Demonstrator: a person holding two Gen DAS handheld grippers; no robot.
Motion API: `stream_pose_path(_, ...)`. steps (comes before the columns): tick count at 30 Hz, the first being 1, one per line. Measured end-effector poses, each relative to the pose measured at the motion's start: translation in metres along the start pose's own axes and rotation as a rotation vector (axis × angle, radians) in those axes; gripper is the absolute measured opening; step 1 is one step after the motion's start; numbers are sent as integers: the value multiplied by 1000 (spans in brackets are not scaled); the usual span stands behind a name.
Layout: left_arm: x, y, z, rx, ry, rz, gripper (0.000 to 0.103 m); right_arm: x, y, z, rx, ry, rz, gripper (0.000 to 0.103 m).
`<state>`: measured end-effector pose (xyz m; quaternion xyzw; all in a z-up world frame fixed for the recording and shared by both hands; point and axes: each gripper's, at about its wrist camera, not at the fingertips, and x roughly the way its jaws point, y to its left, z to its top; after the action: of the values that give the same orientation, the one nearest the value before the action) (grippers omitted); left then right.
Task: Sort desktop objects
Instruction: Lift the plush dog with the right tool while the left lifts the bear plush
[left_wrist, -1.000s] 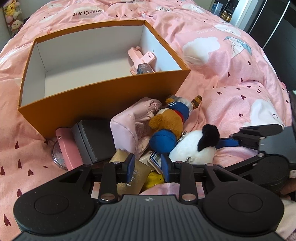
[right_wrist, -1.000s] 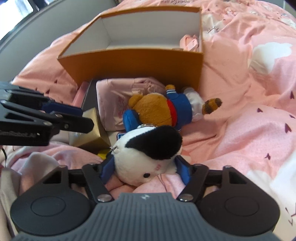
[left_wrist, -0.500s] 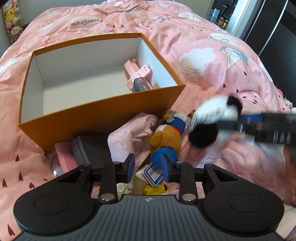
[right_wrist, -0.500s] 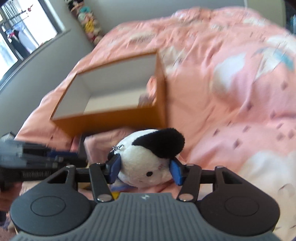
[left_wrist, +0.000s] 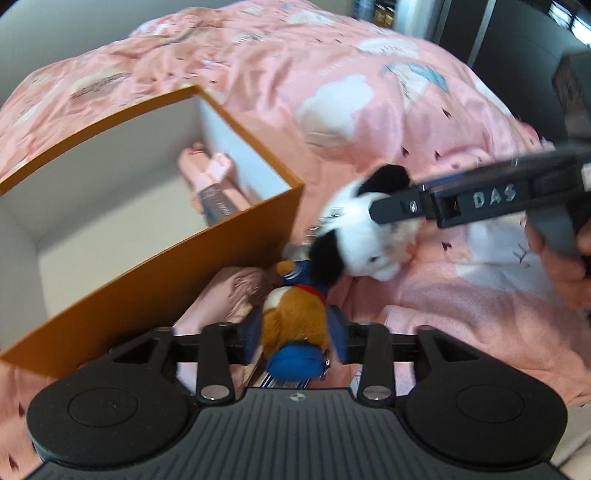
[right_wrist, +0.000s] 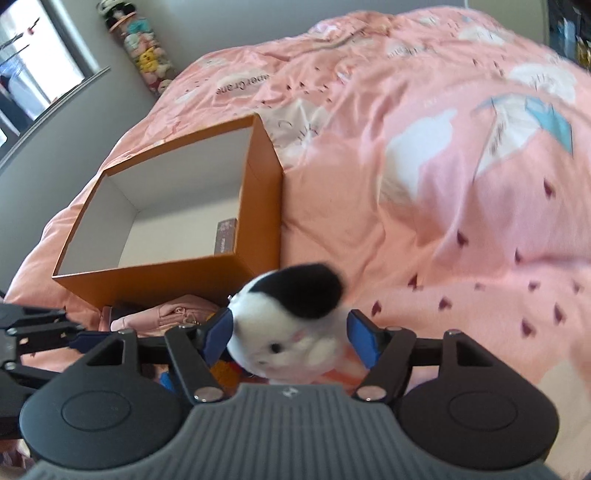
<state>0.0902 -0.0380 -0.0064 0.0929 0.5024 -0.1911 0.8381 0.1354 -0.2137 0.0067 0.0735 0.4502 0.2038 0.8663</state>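
- The orange box (left_wrist: 155, 273) is seen at the left, with pink things inside, blurred.
- The brown bear toy (left_wrist: 295, 321) is framed by the opening left gripper (left_wrist: 295, 341); pad contact cannot be told.
- The black-and-white plush (right_wrist: 291, 325) sits between the opening right gripper (right_wrist: 290, 338); its right pad is kept apart.

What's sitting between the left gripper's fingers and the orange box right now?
In the left wrist view, a crumpled pink pouch lies between the left gripper and the orange box.
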Motion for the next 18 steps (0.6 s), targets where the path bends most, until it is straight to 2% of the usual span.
stream_pose_path(4,24,-3,9,40,51,8,54,-1,-4,4,-40,20,-7,71)
stream_pose_path(8,44,-3,11,71,113,-2,54,-3,-8,-1,-60,49,41,71)
stream_pose_path(13,62,-1,14,62,173,-5,54,7,11,-18,-309,109,-2,71)
stream_pose_path(18,70,4,15,21,202,-19,54,27,19,-25,-455,124,-69,70)
